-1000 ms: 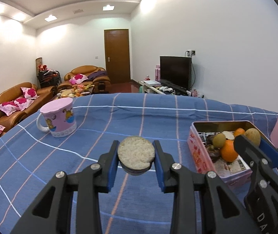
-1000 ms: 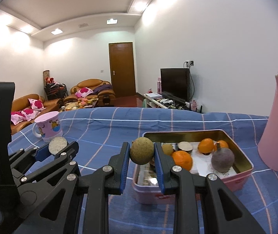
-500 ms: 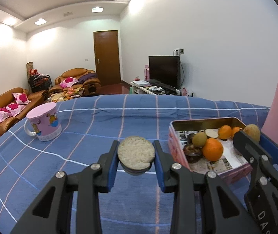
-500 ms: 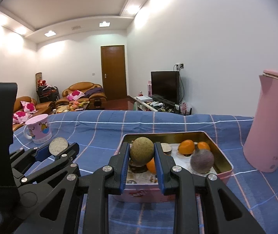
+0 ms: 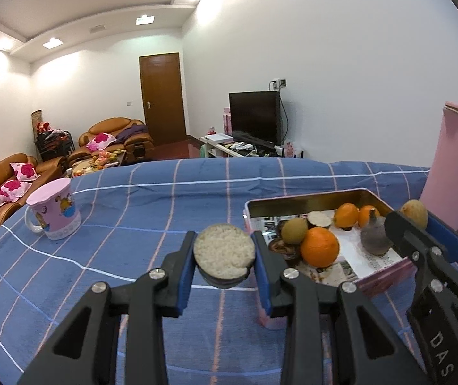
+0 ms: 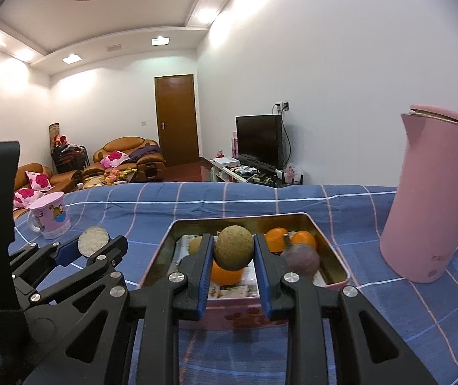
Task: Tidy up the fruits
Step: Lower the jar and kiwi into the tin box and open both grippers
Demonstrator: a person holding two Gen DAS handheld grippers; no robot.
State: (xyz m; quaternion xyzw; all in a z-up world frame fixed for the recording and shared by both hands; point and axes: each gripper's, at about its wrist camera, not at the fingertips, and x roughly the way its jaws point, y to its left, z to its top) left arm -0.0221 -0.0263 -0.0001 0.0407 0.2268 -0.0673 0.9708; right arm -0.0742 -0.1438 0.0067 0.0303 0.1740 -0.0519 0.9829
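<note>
Currently both grippers loaded. Left gripper (image 5: pixel 224 258) clamped on halved dark-skinned fruit with pale grainy cut face (image 5: pixel 224 252), held above blue checked tablecloth (image 5: pixel 132 224), just left of pink rectangular metal tin (image 5: pixel 309 199). Right gripper (image 6: pixel 233 253) clamped on round tan rough-skinned fruit (image 6: pixel 233 247), hovering over tin's near edge; oranges (image 6: pixel 276 236) and purple fruit (image 6: pixel 301 256) inside. Risks: round fruit slipping from flat pads, landing on tin's rim and rolling across cloth; grippers colliding, being close together; tall pink kettle (image 6: pixel 434 199) knocked by wide swing.
</note>
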